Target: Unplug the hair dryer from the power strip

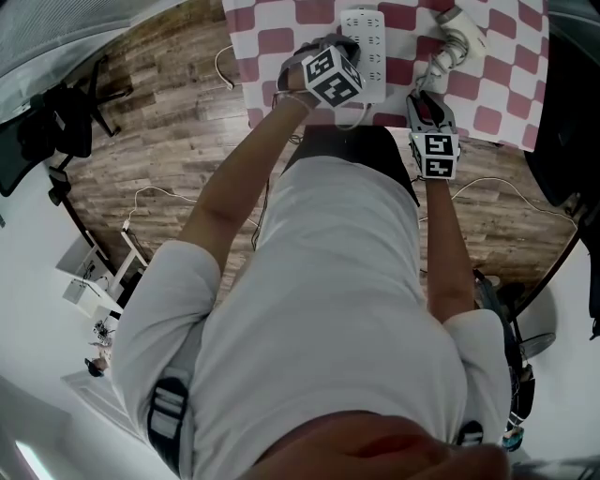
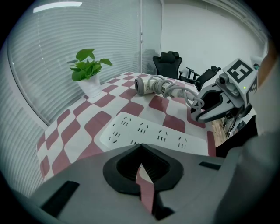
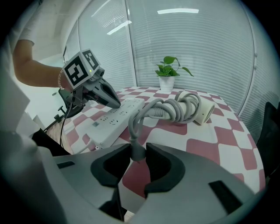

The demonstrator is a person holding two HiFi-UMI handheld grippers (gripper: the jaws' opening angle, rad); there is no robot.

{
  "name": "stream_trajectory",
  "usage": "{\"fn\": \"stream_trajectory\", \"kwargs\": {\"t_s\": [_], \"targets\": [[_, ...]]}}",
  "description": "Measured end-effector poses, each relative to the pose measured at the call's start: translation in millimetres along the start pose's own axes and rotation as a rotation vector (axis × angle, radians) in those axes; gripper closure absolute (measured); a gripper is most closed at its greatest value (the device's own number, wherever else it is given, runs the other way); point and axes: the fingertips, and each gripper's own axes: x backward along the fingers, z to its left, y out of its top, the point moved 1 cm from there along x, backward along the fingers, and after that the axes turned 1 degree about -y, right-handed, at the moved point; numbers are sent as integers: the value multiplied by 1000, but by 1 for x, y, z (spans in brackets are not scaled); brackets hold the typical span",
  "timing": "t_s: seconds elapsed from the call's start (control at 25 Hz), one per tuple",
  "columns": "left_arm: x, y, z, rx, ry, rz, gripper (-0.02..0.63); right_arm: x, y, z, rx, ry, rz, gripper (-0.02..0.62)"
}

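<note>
The right gripper's [image 3: 138, 149] fingers are clamped on the hair dryer's [image 3: 194, 108] plug [image 3: 136, 153], clear of the power strip [image 3: 114, 121] to its left, where the left gripper's [image 2: 140, 148] fingers, together, rest.

Bright, even indoor light comes from ceiling lights [image 3: 177, 11], and shadows on the bench [image 3: 218, 144] are faint and soft. All three views bulge like a fisheye: the blinds [image 3: 210, 52] bend, and both gripper views go black at the corners. The left gripper [image 2: 141, 151] and right gripper [image 3: 138, 151], close to the lens, look slightly soft. The pale floor [image 1: 37, 309] is washed out.
</note>
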Motion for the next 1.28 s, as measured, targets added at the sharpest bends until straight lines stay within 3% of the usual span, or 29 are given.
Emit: {"fn": "stream_trajectory", "kwargs": {"t_s": [0.4,0.6,0.76,1.28], "targets": [[1,1,0,24,-7,-16,574,-7,-10,1,25,2,15,465],[3,1,3,114,-24,-79,574,0,0,0,-9,25,8,423],[5,1,1,98,-3,-107,572,11,11,-1,-1,22,-7,417],[76,21,-17,276,12,-361,572,59,75,-6,30,13,-153,416]]}}
